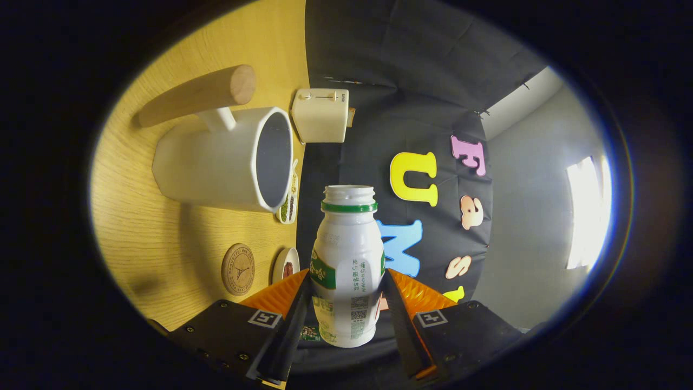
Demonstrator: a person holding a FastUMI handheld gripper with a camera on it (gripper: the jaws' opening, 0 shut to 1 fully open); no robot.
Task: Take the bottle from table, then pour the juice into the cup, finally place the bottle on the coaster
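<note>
Your tongs (pixel 346 295) are clamped on the bottle (pixel 348 260), one finger on each side of its body. Its open neck points straight ahead along the fingers; the cup (pixel 216 162) lies off to that neck's left, its mouth facing the bottle, so your pour, I'd judge, means swinging that way.

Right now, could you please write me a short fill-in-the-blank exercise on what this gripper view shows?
1. The tool is shut on the white plastic bottle with the green neck ring, whose cap is ____.
2. The white cup has a handle made of ____.
3. The round wooden coaster lies on the wooden ____.
4. Beyond the cup stands a cream ____.

Missing words: off; wood; table; toaster
</note>
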